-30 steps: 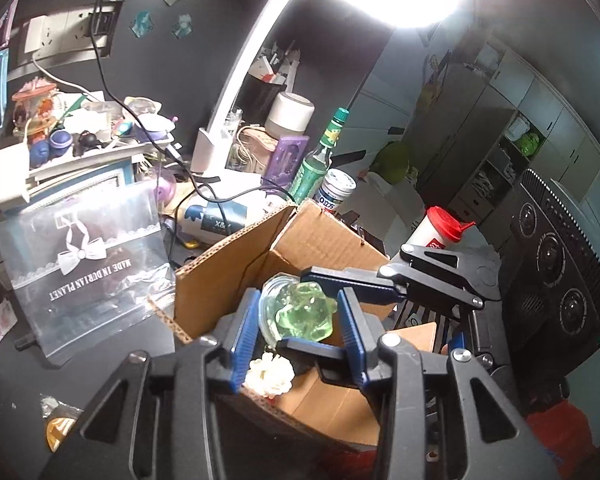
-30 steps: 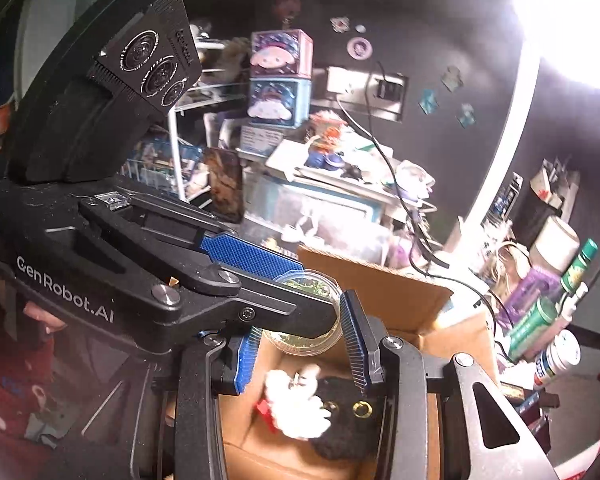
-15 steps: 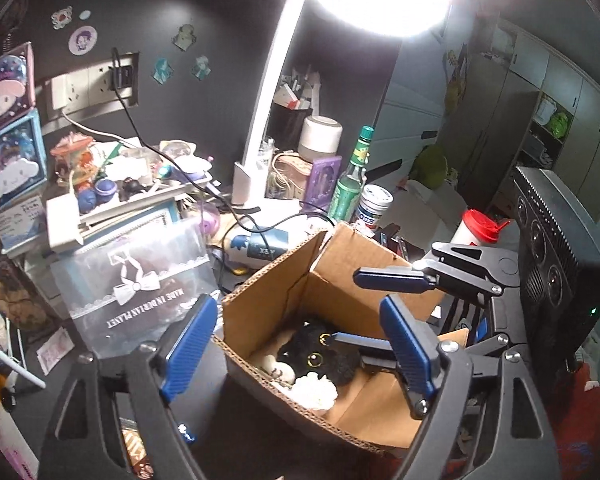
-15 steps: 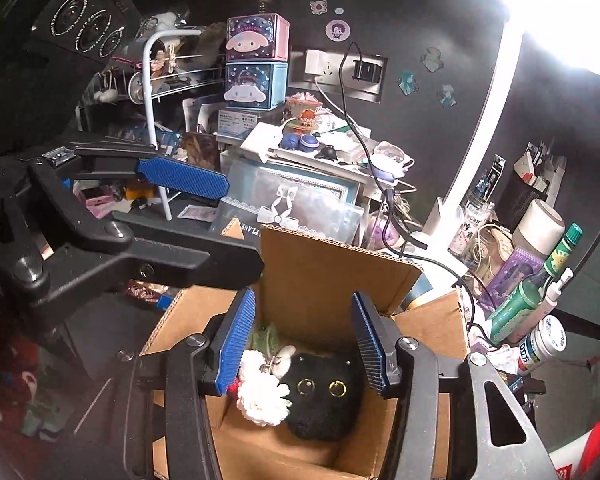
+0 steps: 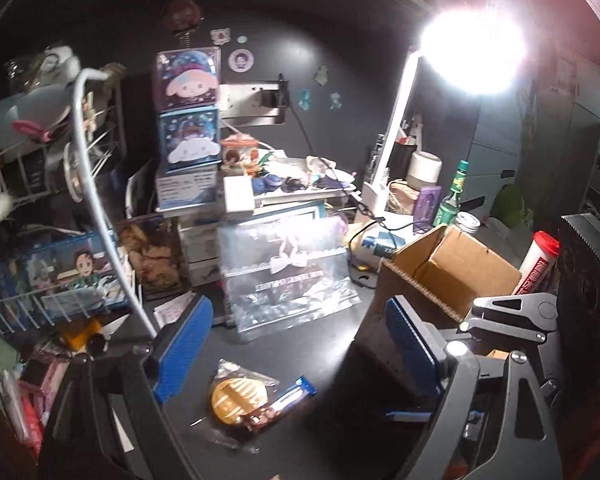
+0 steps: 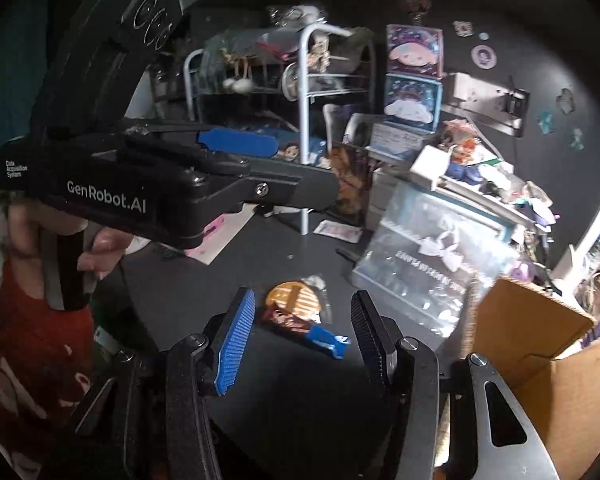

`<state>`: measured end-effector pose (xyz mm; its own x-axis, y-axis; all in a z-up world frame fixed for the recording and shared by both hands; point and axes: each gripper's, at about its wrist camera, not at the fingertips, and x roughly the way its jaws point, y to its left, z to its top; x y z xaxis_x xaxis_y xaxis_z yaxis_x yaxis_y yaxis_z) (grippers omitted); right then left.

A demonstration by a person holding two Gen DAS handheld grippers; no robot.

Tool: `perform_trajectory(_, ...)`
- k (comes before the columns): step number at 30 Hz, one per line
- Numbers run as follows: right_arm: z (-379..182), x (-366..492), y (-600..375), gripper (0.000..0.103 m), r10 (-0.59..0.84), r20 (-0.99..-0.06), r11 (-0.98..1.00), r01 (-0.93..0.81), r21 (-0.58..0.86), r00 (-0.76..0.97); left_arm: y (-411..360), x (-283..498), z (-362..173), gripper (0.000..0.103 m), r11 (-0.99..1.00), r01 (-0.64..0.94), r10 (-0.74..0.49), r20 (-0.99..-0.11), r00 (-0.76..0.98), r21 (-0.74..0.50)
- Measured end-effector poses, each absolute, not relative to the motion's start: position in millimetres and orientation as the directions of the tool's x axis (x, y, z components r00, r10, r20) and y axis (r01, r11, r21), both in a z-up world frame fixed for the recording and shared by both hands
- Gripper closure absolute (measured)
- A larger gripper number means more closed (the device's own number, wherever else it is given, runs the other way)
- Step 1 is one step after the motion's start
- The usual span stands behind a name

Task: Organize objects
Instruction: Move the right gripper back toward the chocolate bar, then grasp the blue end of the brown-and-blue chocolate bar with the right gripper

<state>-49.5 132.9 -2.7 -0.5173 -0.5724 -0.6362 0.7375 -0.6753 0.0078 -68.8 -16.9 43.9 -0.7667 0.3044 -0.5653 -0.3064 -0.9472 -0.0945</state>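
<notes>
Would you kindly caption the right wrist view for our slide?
Open right hand-held gripper hovering above snack packets on the dark desk, cardboard box alongside.

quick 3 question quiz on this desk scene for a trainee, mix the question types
1. True or false: the right gripper is shut on the snack packet.
2. Which side of the snack packet is the cardboard box on in the left wrist view: A left, B right?
3. Fill in: the left gripper is ____.

Key: 1 false, it is open above the packet; 2 B; 3 open
</notes>
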Motion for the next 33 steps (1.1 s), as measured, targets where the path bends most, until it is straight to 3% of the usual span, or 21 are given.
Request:
perform_trajectory(10,-114.8,-87.0,78.8,0.056,-0.4,-0.805,-0.715,0.698,-0.025,-0.438,-83.4,-38.1,-17.9,0.017,-0.966,-0.214,0.259,-0.602,-0.755,-0.147)
perform_trajectory(12,-132.2,-96.0,74.4,0.051,-0.355,-0.818,-0.739,0.672,-0.051,-0.452,-92.3,-35.2,-29.5,0.017,-0.969,-0.198,0.249,-0.613,-0.75,-0.151)
perform_trajectory(17,-150.5,-117.8,75.3,0.046,-0.313,-0.815,-0.763,0.64,-0.091,-0.488,-106.0,-33.7,-45.7,0.017,-0.966,-0.186,0.257,-0.627,-0.735,-0.179)
perform_trajectory(19,-153.9,-123.8,75.0,0.037,-0.299,-0.8,-0.765,0.632,-0.125,-0.521,-110.2,-33.9,-46.6,0.017,-0.965,-0.185,0.262,-0.624,-0.736,-0.186)
perform_trajectory(23,-156.7,-131.4,76.4,0.035,-0.326,-0.795,-0.753,0.649,-0.108,-0.512,-113.0,-33.8,-47.0,0.017,-0.963,-0.188,0.268,-0.621,-0.737,-0.193)
perform_trajectory(25,-156.1,-132.6,75.3,0.025,-0.336,-0.784,-0.745,0.656,-0.118,-0.522,-114.5,-35.2,-47.5,0.017,-0.963,-0.184,0.267,-0.621,-0.737,-0.197)
perform_trajectory(33,-156.9,-139.2,69.1,0.025,-0.371,-0.792,-0.733,0.677,-0.072,-0.486,-113.1,-39.1,-48.9,0.017,-0.96,-0.184,0.277,-0.626,-0.729,-0.21)
